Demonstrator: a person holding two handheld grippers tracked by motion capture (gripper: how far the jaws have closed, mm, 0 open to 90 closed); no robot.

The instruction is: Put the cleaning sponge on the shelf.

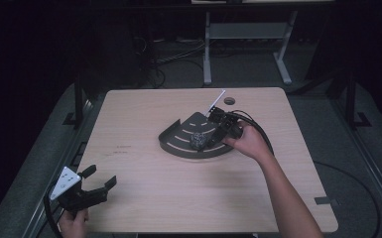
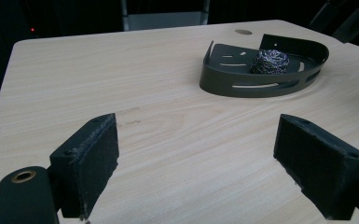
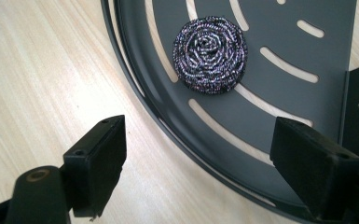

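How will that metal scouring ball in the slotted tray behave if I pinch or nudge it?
The scouring ball looks like loosely coiled wire, so it will probably squash and spring back between the pads, and seems light for its size. Its rough, flattened shape suggests it will drag rather than roll on the tray, perhaps snagging a slot.

The right gripper (image 3: 200, 163) had its fingers (image 3: 100, 161) spread wide with nothing between them. Beyond and between them, a steel scourer (image 3: 210, 53) lay on the slotted dark corner tray (image 3: 279, 42), apart from both. The left finger hung over bare counter (image 3: 37, 84), the right over the tray.
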